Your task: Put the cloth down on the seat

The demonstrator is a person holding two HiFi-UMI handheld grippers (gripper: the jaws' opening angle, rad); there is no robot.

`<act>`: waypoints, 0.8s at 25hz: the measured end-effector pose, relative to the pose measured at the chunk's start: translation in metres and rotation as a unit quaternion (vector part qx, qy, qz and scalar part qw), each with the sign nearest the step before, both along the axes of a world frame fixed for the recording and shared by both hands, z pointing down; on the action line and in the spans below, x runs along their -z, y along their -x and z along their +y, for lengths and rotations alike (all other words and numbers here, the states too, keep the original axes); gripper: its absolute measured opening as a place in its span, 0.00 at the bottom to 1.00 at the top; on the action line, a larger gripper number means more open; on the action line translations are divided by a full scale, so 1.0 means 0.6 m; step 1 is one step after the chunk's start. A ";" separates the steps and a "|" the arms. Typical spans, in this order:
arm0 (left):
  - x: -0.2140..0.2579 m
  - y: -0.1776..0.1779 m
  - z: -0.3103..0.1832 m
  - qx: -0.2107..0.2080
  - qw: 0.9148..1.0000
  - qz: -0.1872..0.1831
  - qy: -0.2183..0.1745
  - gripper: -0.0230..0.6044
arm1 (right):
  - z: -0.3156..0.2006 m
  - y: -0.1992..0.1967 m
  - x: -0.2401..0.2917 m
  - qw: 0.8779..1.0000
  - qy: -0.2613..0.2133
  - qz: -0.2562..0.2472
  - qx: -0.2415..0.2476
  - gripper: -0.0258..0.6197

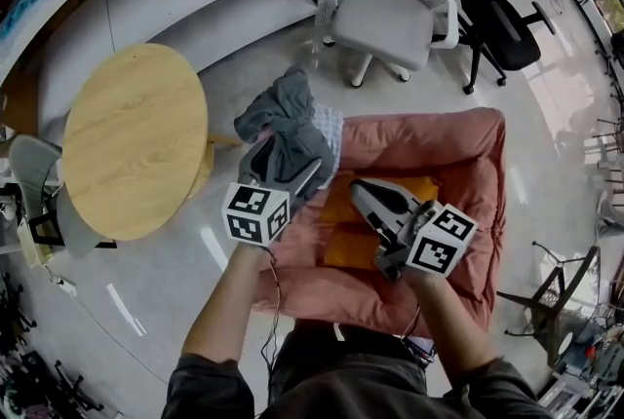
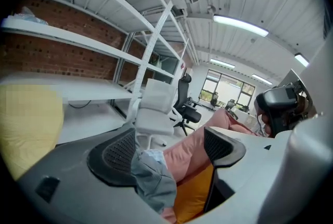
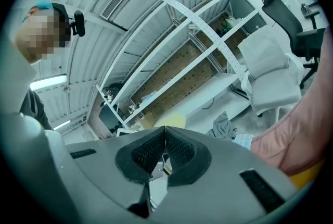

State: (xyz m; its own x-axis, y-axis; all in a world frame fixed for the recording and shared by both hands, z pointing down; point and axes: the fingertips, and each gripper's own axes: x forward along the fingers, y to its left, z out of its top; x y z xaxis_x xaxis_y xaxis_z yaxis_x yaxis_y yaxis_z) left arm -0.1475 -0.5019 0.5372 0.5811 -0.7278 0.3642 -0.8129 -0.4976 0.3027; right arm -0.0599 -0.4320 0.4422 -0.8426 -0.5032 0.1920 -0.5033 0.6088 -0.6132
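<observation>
- Centrally, the pink seat point(image 1: 468, 203) fills the middle of the head view, and an orange cushion point(image 1: 343, 237) lies in it.
- Cloth point(image 1: 288, 125): grey, bunched at the seat's upper-left corner, above the cushion. It looks light and limp, and likely to sag. A thick fold near its top seems the best hold.
- Left gripper point(image 1: 285, 166): jaws apart, with the cloth between them against one pad. Only its own view shows that gap.
- Right gripper point(image 1: 366, 195): jaws together on nothing. Its own view shows the cloth well apart, right of centre.
</observation>
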 end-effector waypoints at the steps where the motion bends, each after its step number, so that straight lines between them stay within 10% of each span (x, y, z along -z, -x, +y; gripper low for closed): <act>1: 0.004 0.001 0.004 0.000 1.000 -0.001 -0.003 0.67 | -0.001 0.001 0.003 1.000 -0.004 0.002 -0.001 0.06; 9: 0.053 -0.012 0.054 -0.006 0.999 -0.007 -0.033 0.13 | 0.004 0.001 0.030 0.999 -0.032 0.014 -0.001 0.06; 20: 0.100 -0.021 0.113 -0.002 0.999 0.002 -0.046 0.05 | 0.026 -0.002 0.057 0.998 -0.057 0.028 0.005 0.06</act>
